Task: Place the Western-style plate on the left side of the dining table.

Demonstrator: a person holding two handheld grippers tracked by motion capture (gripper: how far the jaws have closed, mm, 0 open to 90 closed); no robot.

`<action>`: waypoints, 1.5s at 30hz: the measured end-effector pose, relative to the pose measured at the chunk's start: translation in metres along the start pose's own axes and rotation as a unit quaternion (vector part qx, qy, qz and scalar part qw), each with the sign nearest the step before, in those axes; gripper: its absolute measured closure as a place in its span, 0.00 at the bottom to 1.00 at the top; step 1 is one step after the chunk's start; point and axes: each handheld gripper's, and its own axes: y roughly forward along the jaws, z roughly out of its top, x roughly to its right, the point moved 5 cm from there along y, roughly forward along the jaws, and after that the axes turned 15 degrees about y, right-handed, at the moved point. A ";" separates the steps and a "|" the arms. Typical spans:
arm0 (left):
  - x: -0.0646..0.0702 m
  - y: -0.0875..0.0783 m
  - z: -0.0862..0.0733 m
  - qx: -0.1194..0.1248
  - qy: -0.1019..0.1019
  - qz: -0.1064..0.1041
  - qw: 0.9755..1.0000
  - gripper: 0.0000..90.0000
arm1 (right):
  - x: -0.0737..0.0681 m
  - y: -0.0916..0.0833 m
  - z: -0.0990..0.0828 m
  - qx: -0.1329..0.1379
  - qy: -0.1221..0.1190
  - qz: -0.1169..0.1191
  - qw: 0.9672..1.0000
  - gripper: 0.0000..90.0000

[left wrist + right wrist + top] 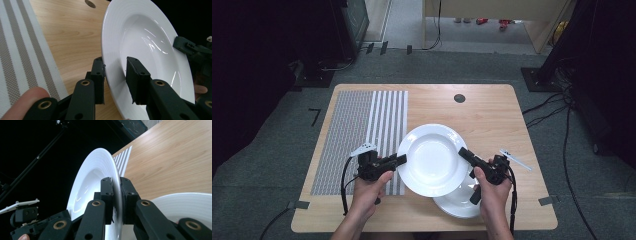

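Far half of table (487, 107): bare wood, open passage (small dark grommet (459, 98) only).
Left: flat striped placemat (362, 135), no barrier.
Near right: second plate (459, 202) under the lifted plate (432, 159), blocking the way down.
Right edge: narrow bare strip.

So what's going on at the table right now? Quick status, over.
Left gripper and right gripper both shut on upper plate, opposite rims. Second plate lies beneath, on the table. Striped placemat alongside, nothing blocking.
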 end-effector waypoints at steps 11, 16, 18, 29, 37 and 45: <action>-0.023 -0.017 0.007 0.008 -0.011 0.017 1.000 0.78 | -0.013 0.026 -0.006 -0.014 -0.002 0.002 1.000 0.93; -0.034 -0.025 0.010 0.011 -0.017 0.021 1.000 0.78 | -0.021 0.038 -0.009 -0.020 -0.005 0.004 1.000 0.93; -0.040 -0.030 0.011 0.013 -0.023 0.025 0.999 0.78 | -0.025 0.046 -0.011 -0.024 -0.009 0.006 1.000 0.93; -0.059 -0.046 0.015 0.022 -0.034 0.048 0.998 0.79 | -0.036 0.071 -0.018 -0.040 -0.011 0.010 0.999 0.93; -0.074 -0.059 0.018 0.030 -0.042 0.068 0.996 0.79 | -0.043 0.090 -0.025 -0.054 -0.013 0.011 0.998 0.93; -0.090 -0.072 0.019 0.041 -0.050 0.091 0.994 0.79 | -0.053 0.112 -0.033 -0.070 -0.018 0.014 0.997 0.93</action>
